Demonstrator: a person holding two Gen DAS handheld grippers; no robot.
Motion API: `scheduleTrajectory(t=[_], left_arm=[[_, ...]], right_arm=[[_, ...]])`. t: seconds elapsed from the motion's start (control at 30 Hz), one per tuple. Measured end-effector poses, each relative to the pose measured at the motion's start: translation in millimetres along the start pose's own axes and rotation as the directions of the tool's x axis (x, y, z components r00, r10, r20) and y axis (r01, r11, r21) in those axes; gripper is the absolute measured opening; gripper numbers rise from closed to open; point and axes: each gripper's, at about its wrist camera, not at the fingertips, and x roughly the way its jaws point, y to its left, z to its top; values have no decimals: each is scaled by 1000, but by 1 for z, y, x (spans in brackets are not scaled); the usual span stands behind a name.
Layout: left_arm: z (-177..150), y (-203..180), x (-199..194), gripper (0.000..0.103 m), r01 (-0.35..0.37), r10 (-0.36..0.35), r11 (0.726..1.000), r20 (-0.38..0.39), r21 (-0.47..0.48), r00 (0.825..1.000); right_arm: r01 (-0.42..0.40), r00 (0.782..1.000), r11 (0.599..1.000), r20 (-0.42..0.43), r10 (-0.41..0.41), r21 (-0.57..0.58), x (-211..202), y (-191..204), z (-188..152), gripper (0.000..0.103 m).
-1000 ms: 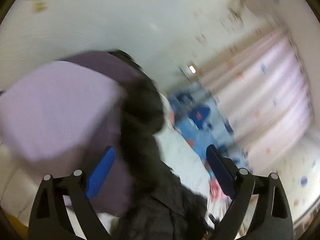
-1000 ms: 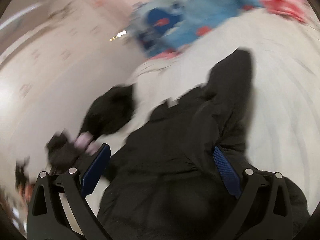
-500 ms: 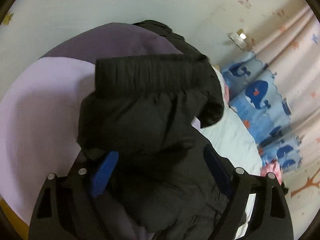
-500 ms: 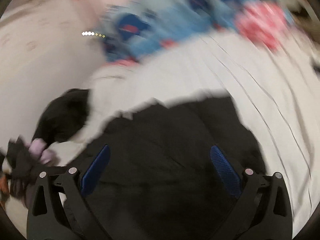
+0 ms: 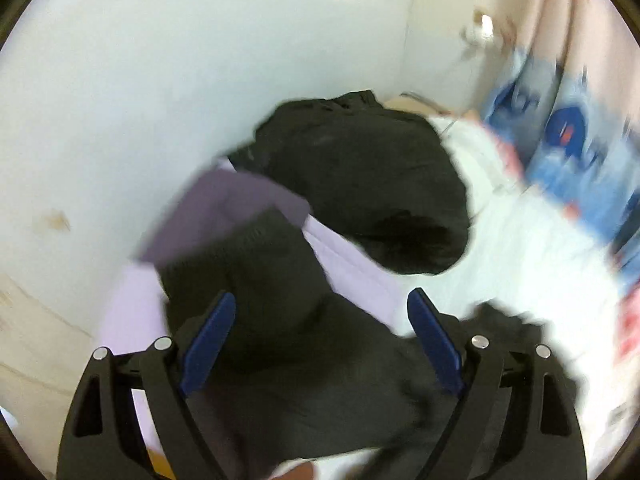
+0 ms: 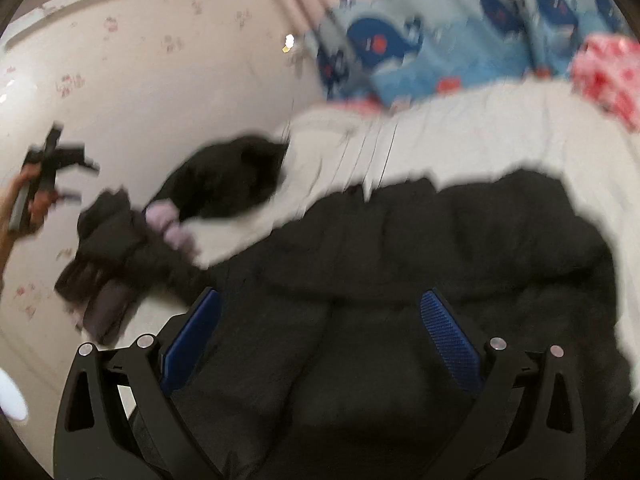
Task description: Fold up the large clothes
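A: Which step is this?

B: Judging by the lie of it, the sleeve fold. The jacket sprawls across the bed, black and puffy, with a lilac lining showing where it gapes. One sleeve, ribbed at the cuff, lies between the fingers of the left hand-held gripper.

A: Gripped?

B: No. Its jaws stand wide, eased in only a touch a moment ago, and the blue pads press on nothing; the sleeve sits loose between them.

A: And the right hand-held gripper?

B: Wide open too, poised over the jacket's body with cloth beneath it, not pinched.

A: What next?

B: I'd say the sleeve wants laying flat across the body, then the hood, a rounded dark bulk near the wall, tucking in. Thick quilted fabric springs back, so each fold likely needs pressing down. The pictures are blurred, so finer seams escape me.
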Motion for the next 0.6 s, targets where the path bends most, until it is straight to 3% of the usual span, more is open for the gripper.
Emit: scheduleTrajectory(t=[0.07,0.13,0.2,0.27,0.3,0.33,0.37,0.43,0.47,0.5,0.57,0.6], left_arm=[[9,-12,8,84,-171,170,978,13,117,985],[18,-6,24,84,-286,291,946,-15,151,956],[21,5,40,84,-292,305,945,-73,146,950],[21,7,63,84,-314,338,934,-132,170,932],[19,7,70,75,-318,344,931,-136,180,929],[17,9,72,55,-316,339,933,-123,173,933],[10,16,70,46,-286,305,946,-115,154,945],[-2,19,53,13,-190,200,971,-59,147,978],[-11,21,42,11,-131,137,979,-26,156,990],[-21,21,24,7,-33,29,982,24,185,999],[-45,26,-13,5,75,-109,958,110,278,988],[-62,28,-39,5,170,-248,905,159,389,955]], right_arm=[[-38,998,998,-48,41,48,9,-4,-4,97],[-50,999,997,-5,51,64,-2,-5,0,97],[-49,999,997,17,49,52,-8,-7,4,97],[-47,999,996,29,45,70,-12,-14,6,97],[-51,999,995,24,49,91,-11,-19,7,97],[-51,999,993,20,50,105,-11,-23,6,97],[-50,999,992,16,48,118,-9,-26,6,97],[-48,999,990,11,47,129,-7,-30,7,97],[-45,999,991,12,44,127,-7,-31,7,97],[-41,999,991,13,39,125,-6,-32,8,97],[-35,999,992,15,34,125,-6,-34,7,97],[-33,999,992,15,31,126,-5,-35,7,97]])
